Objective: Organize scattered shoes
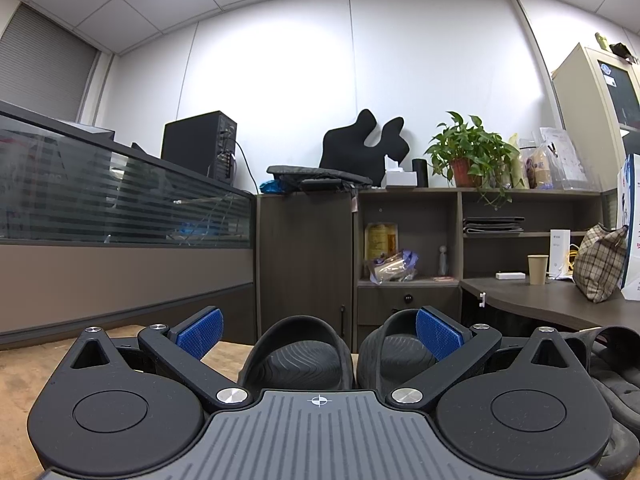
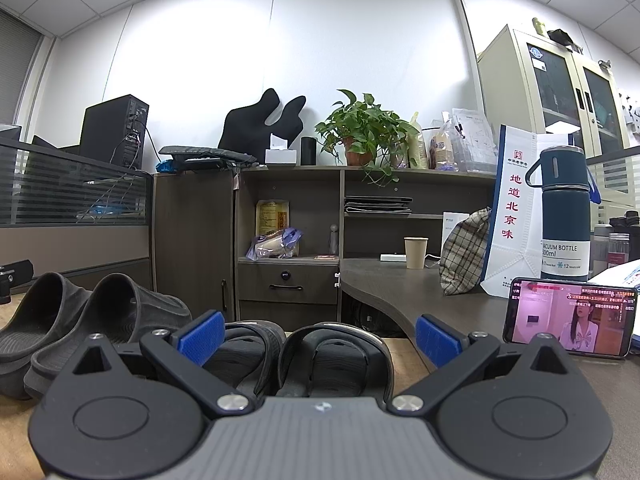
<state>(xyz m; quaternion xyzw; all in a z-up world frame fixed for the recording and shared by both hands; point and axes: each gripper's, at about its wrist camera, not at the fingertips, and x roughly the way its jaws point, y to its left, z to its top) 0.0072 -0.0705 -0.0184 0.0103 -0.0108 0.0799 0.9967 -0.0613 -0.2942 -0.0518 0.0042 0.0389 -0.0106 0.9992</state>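
Observation:
In the left wrist view a pair of black rubber slides stands side by side on the wooden surface, straight ahead of my left gripper, which is open with its blue pads either side of the pair. A second black pair lies at the right edge. In the right wrist view my right gripper is open around a pair of black strapped sandals. The rubber slides sit to its left.
A wooden surface carries the shoes. A phone playing video leans at the right, with a blue vacuum bottle, a white gift bag and a plaid bag behind. A dark desk, shelf unit and glass partition stand beyond.

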